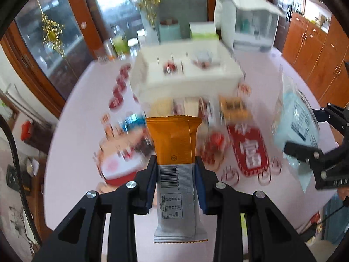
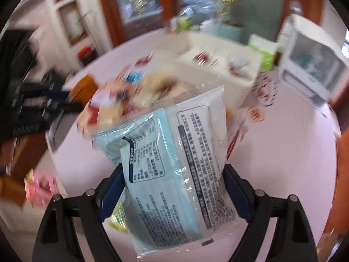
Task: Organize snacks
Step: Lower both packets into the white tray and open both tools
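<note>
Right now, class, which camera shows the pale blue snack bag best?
The right wrist view: the blue bag fills it, sharp, printed back readable, held between the right gripper's fingers. The left wrist view shows it only small and blurred at its right edge.

A pale blue snack bag [image 2: 174,152] with printed text panels is clamped between the blue-padded fingers [image 2: 234,187] of the right gripper [image 2: 174,185], above a pink tabletop [image 2: 283,163]. Beyond it, blurred snack packets [image 2: 130,96] are seen heaped beside a white bin [image 2: 218,69]. A white appliance [image 2: 314,65] is seen at far right, and the left gripper [image 2: 43,104] at the left edge.
</note>
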{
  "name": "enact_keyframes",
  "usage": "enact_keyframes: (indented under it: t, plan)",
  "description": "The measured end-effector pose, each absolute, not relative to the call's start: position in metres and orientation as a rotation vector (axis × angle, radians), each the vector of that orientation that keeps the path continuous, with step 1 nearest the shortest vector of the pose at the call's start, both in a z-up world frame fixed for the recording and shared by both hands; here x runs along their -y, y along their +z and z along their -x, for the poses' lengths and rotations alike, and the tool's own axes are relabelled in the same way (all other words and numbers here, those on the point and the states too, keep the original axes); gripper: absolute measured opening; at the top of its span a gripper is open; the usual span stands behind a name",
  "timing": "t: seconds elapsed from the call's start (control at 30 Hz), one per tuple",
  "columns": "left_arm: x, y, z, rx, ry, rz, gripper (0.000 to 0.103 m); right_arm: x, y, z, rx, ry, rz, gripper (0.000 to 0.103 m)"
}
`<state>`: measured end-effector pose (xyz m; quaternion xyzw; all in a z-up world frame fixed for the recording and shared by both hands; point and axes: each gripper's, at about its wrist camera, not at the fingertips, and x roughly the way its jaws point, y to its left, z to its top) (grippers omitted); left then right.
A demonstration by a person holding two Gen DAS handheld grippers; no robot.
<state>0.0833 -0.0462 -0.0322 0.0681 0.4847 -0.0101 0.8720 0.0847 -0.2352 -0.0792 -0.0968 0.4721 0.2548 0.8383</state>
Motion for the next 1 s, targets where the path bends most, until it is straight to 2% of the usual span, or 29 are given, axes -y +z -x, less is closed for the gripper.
enact_keyframes:
  t: [0.27,0.5,0.73,1.0]
  plan:
    - [0.020,0.056,-0.158,-0.849,-0.067,-0.170,0.031,0.225,0.003,-0.155,-0.901,0.377,-0.002,0.088]
    - [-0.003,0.085,-0.252,-0.785,-0.118,-0.150,0.031,0.205,0.030,-0.225,-0.873,0.259,-0.100,0.088]
    - [-0.007,0.047,-0.347,-0.826,-0.161,-0.127,0.032,0.198,0.013,-0.301,-0.920,0.114,-0.182,0.089]
    - [0.009,-0.014,-0.395,-0.901,-0.207,-0.124,0.035,0.193,-0.030,-0.350,-0.975,-0.005,-0.209,0.089]
